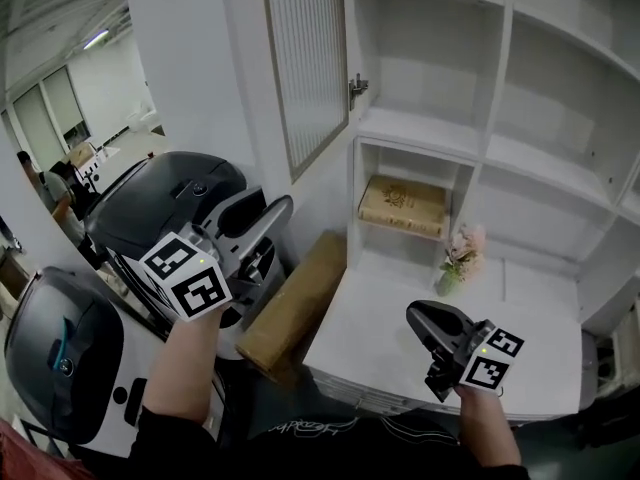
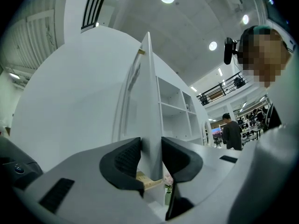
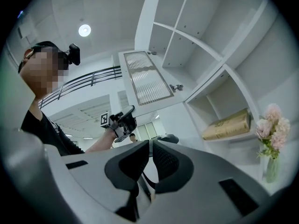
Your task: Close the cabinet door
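The white cabinet door (image 1: 305,68) with a ribbed glass panel stands swung out from the shelf unit (image 1: 480,118). My left gripper (image 1: 285,208) is at the door's lower free edge. In the left gripper view the thin door edge (image 2: 150,101) runs straight up between the two dark pads (image 2: 124,160), which press on it from both sides; my left gripper (image 2: 150,155) is shut on it. My right gripper (image 1: 415,313) hovers low over the white counter (image 1: 380,348), shut with nothing in it (image 3: 150,155). From there the door (image 3: 147,78) shows up on the left.
A tan book-like box (image 1: 402,205) lies in the lower cubby, and a small vase of pink flowers (image 1: 458,258) stands on the counter. A long cardboard box (image 1: 295,308) leans below the door. Two grey machines (image 1: 160,198) (image 1: 60,358) crowd the left side.
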The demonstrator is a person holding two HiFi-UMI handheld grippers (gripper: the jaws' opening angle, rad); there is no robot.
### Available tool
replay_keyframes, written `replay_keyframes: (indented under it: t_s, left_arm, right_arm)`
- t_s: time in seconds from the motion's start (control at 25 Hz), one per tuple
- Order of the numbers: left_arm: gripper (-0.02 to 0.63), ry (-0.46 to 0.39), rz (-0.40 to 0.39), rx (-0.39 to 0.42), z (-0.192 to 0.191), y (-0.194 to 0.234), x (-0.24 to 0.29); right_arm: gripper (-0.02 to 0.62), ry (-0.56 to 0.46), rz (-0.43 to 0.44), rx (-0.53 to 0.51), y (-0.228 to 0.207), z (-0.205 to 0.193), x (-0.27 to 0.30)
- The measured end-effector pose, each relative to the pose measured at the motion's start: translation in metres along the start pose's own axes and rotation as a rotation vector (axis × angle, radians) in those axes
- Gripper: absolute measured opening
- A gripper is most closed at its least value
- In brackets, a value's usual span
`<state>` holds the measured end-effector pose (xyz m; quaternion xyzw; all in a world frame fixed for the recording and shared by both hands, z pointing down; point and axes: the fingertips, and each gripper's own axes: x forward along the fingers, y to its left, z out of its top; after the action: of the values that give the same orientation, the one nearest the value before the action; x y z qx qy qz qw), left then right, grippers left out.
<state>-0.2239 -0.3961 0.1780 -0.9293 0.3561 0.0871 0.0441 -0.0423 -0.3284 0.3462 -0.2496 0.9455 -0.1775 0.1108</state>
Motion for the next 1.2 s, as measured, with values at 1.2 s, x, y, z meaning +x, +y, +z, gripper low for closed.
replay_keyframes:
  t_s: [1.2]
  left_arm:
    - [0.132, -0.021, 0.271, 0.037, -0.007, -0.065, 0.041]
  right_arm:
    - [0.054, 0.019, 0.193, -0.073, -0.03, 0.055, -0.078]
